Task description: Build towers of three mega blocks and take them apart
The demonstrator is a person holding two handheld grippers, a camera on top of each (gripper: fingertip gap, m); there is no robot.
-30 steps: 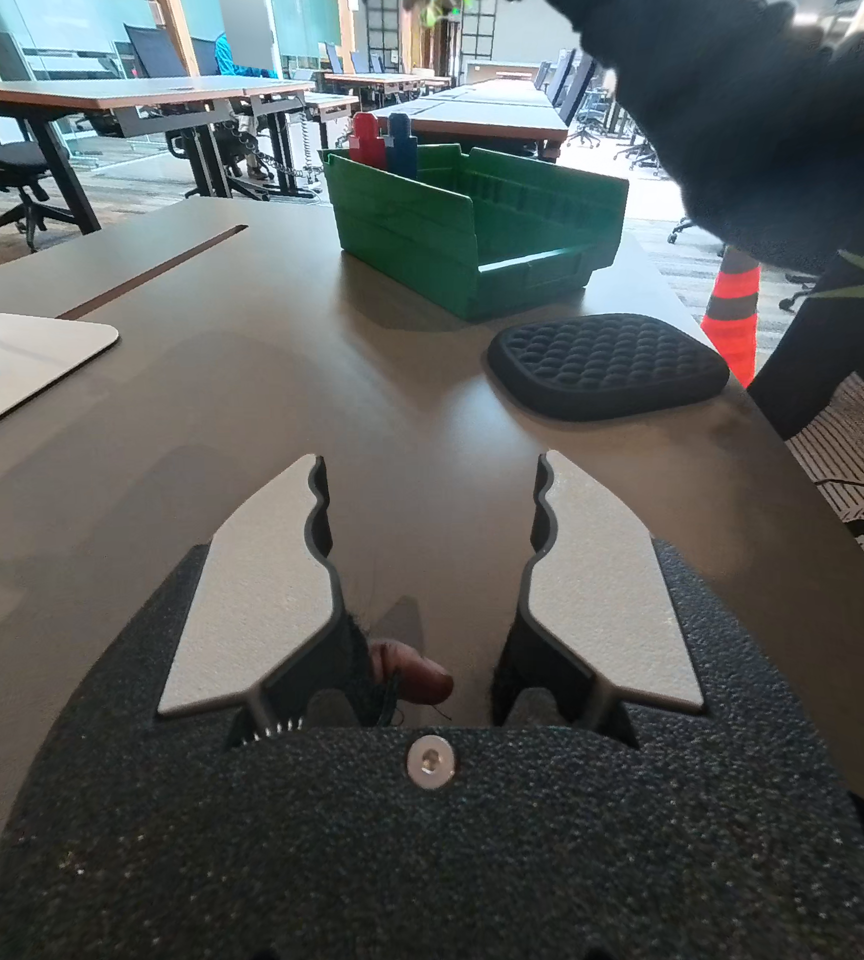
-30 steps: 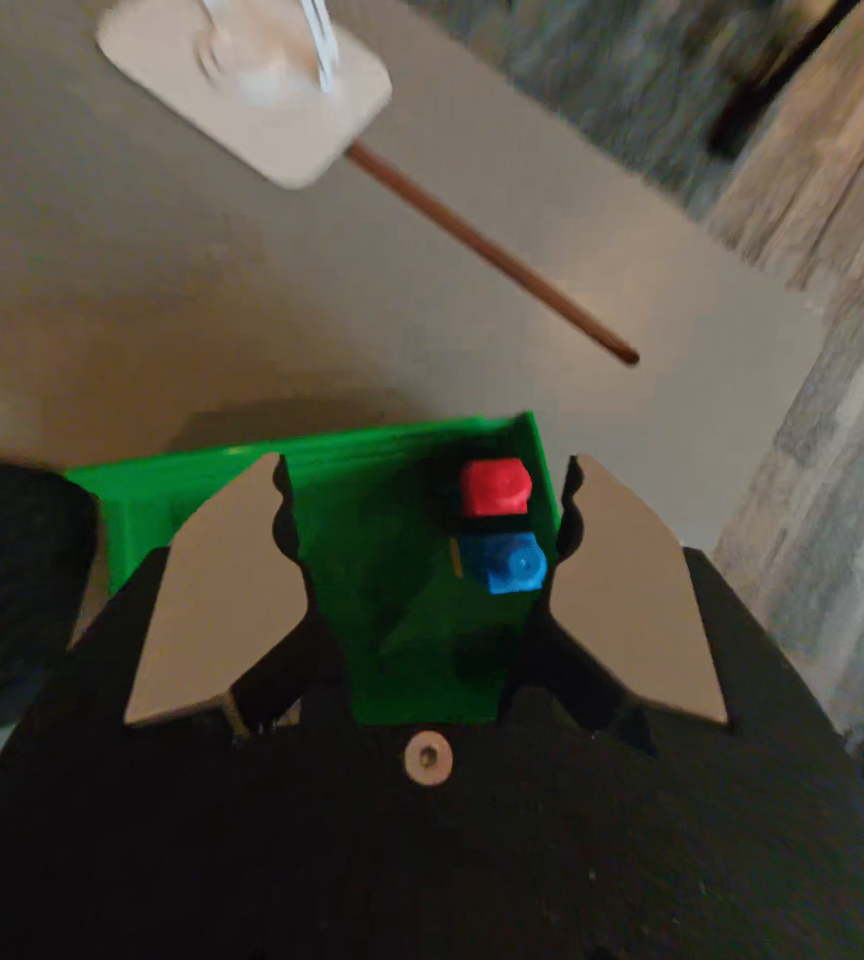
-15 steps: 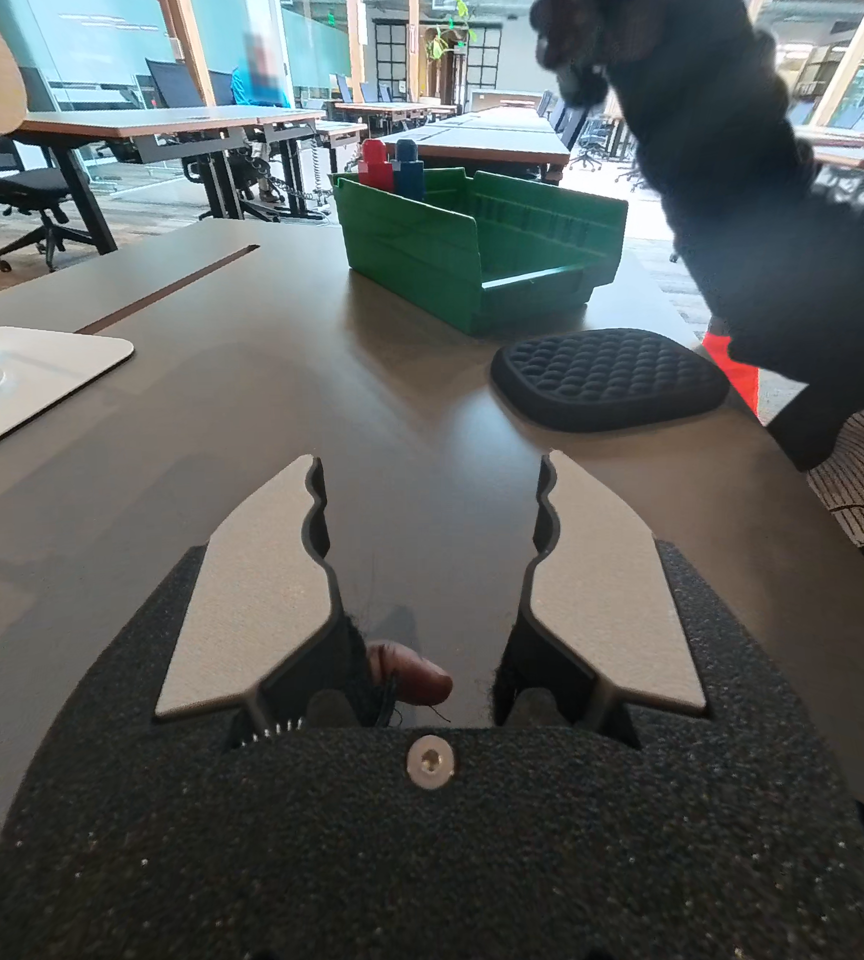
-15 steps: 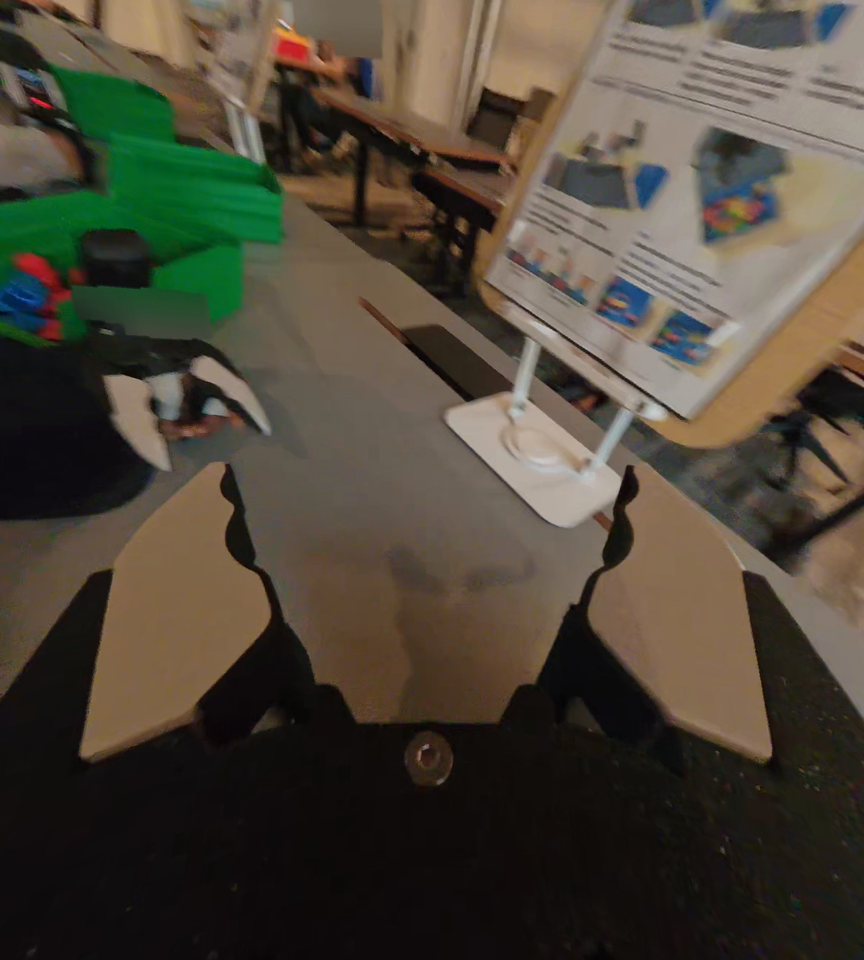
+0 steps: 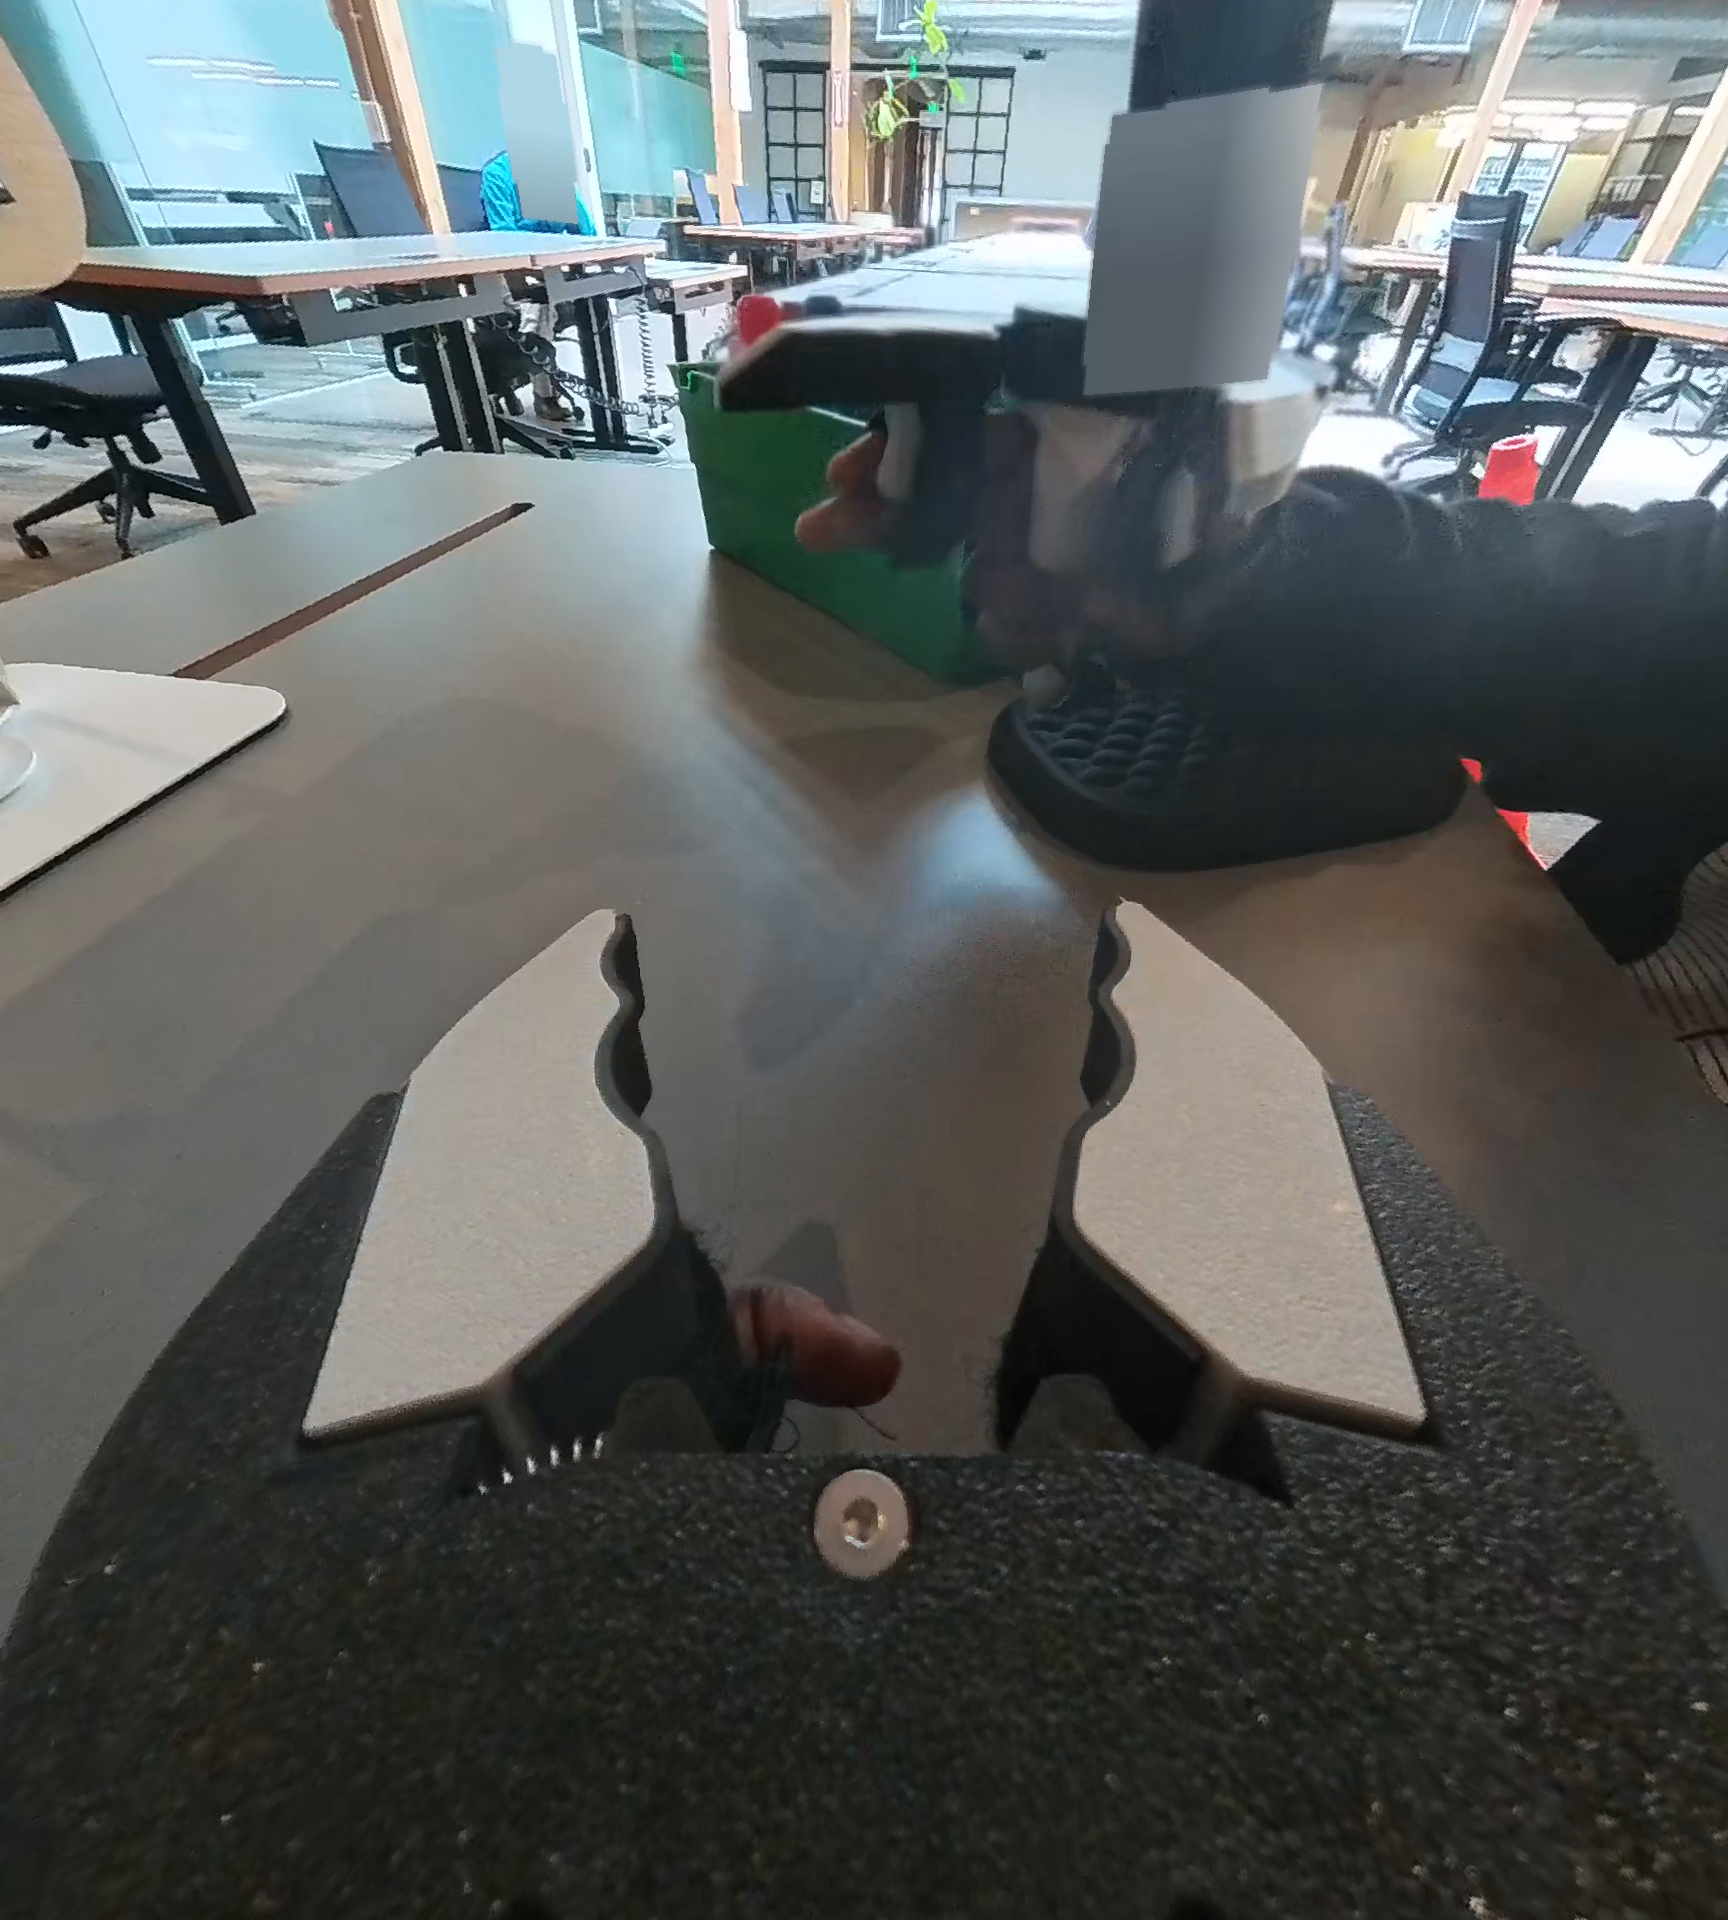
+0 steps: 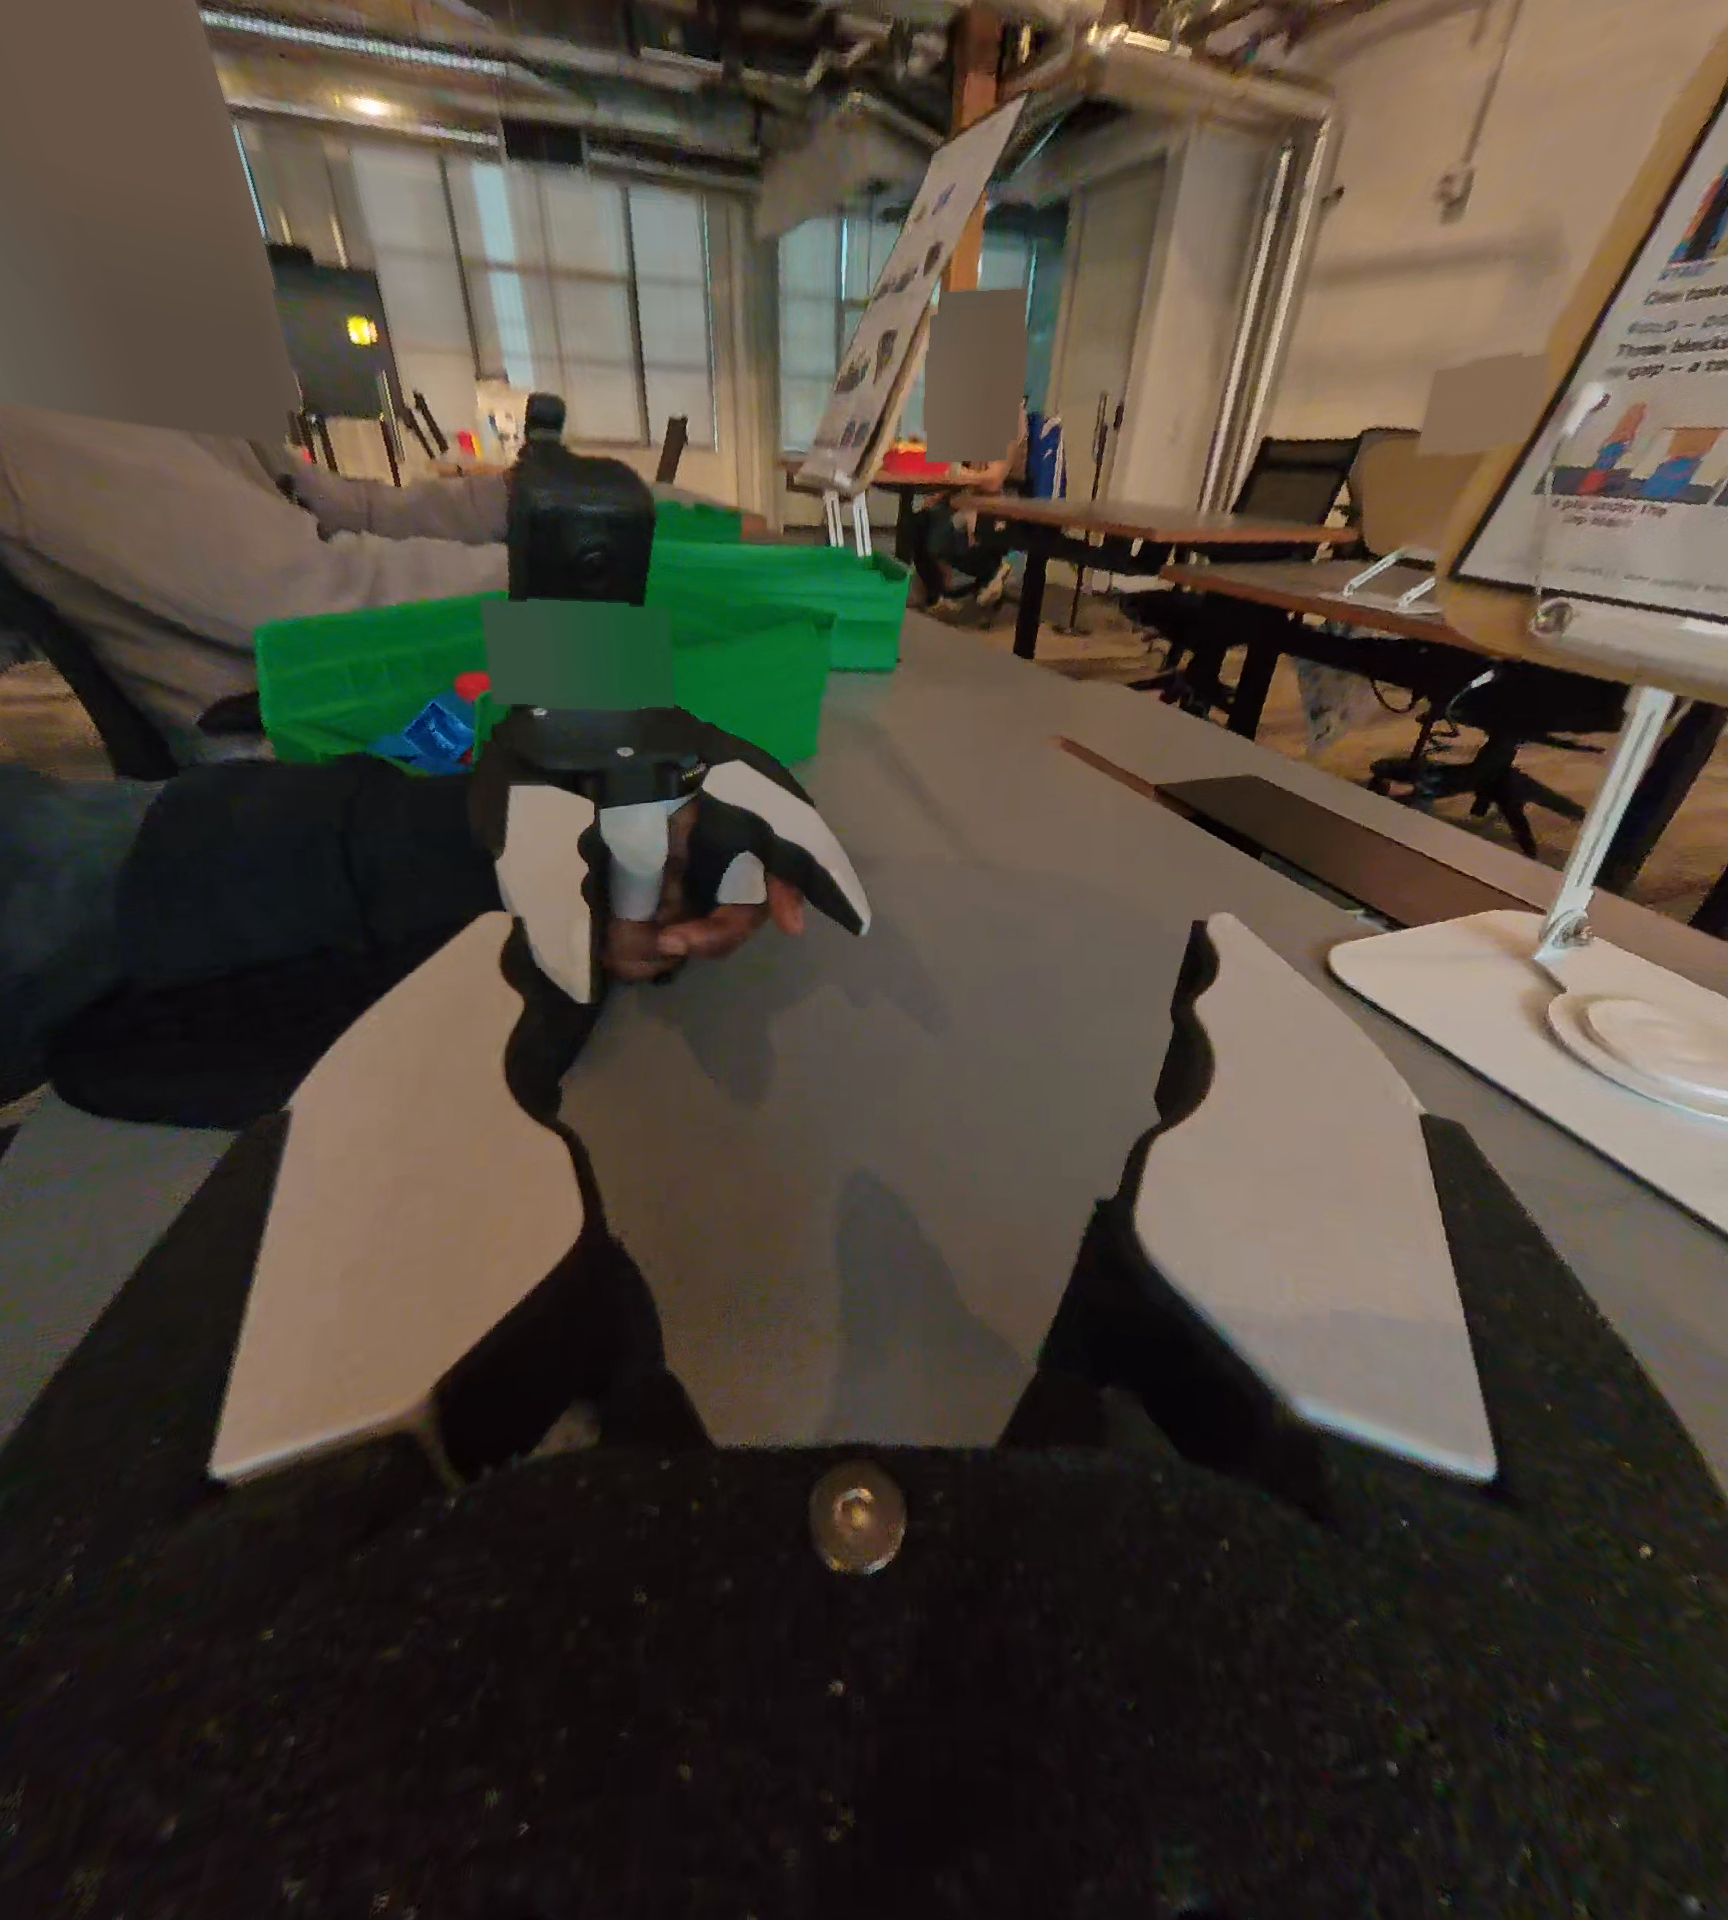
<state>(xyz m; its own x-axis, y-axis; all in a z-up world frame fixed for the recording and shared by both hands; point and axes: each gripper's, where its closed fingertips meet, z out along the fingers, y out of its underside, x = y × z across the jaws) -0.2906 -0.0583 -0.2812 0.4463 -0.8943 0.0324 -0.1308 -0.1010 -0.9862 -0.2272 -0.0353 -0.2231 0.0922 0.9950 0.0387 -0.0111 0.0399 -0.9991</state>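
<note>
Grippers first: the left gripper (image 5: 865, 997) hovers low over the dark table (image 5: 486, 831), its jaws spread wide with nothing between them. The right gripper (image 6: 855, 997) is likewise released and empty, with only bare tabletop between its fingers. Seen from the left wrist view, the right gripper is held up between the left one and the green bin (image 5: 787, 488). The mega blocks, a red block (image 5: 758, 309) and a blue block (image 5: 820, 304), stand upright at the bin's far left corner, just peeking over it. A black honeycomb pad (image 5: 1151, 769) lies between the bin and the grippers. Judging from these views, the bin lies ahead of the left gripper and off to the right gripper's left side, and the right gripper looks nearer to it.
</note>
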